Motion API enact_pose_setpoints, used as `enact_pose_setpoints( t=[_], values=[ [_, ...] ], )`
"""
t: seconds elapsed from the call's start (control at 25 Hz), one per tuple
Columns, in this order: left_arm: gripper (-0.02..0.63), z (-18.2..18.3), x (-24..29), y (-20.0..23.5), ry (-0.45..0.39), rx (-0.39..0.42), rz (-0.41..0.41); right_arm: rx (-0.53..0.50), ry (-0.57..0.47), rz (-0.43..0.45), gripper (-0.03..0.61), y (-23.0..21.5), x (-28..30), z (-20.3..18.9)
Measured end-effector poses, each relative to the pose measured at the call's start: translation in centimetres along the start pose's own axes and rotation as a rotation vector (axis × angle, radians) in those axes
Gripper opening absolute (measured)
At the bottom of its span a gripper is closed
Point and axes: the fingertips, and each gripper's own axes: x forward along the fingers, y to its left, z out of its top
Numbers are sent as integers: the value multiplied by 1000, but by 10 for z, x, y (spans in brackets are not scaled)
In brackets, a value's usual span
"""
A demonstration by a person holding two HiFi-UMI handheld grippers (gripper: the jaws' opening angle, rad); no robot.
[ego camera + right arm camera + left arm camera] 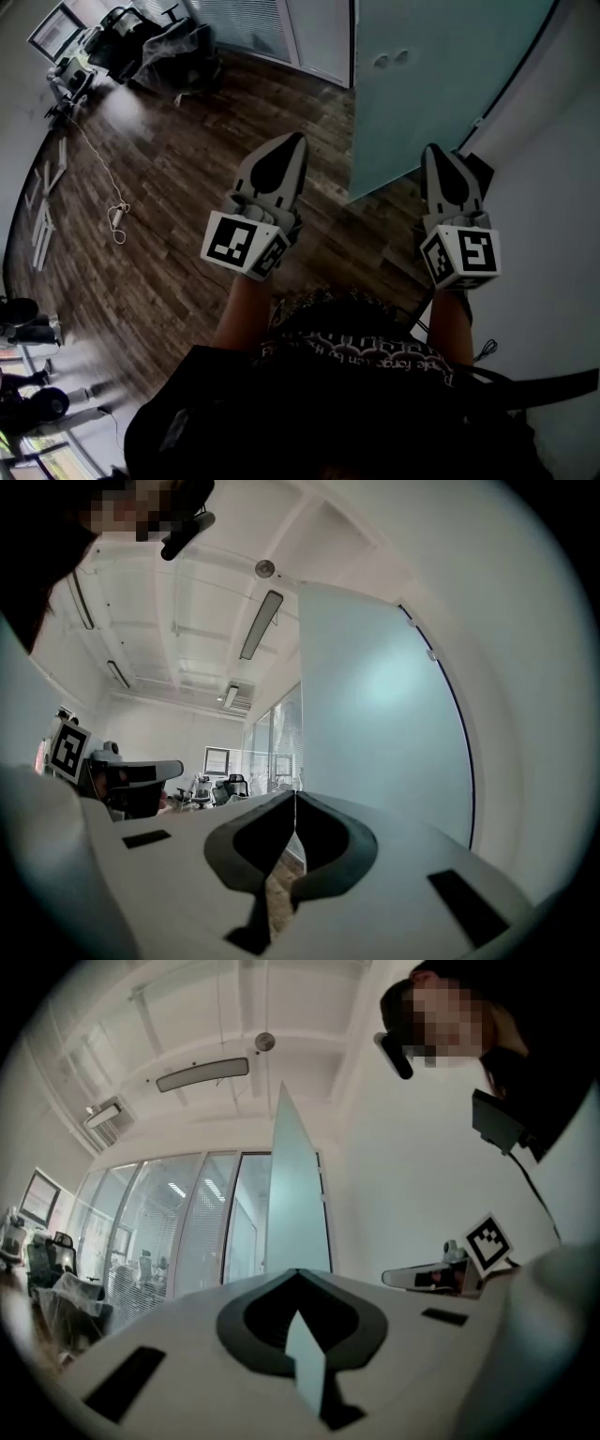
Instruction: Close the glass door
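Observation:
The frosted glass door (436, 80) stands ajar ahead of me, its near edge (353, 141) running down to the wooden floor. In the left gripper view the glass door (298, 1199) is seen almost edge-on; in the right gripper view its pale face (384, 705) fills the right half. My left gripper (298, 141) (298, 1272) is shut and empty, short of the door's edge and left of it. My right gripper (433, 150) (296, 793) is also shut and empty, pointing at the door's lower face without touching it.
A white wall (553, 187) runs close on the right. Glass partitions with blinds (253, 23) stand behind the door. Office chairs (155, 42) sit at the far left, and a cable (117, 220) lies on the wooden floor (169, 169).

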Motion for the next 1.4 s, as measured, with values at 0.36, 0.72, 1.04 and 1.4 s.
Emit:
enact_pose_setpoints(
  t=[0.36,0.72,1.04,1.4],
  values=[
    [2,-4,4,-15,-5,-47,34,10,24,32,4,-25,-7,-10],
    [2,-4,-1,-16,-27,-139,81,63,50,77,5,-30,-1,-28],
    [2,-11,10,26,-35,-178,110,58,63,78,5,-26,39,-36],
    [2,-16,73,82,-54,-108,3,16,68,18,3,-32,110,-40]
  ],
)
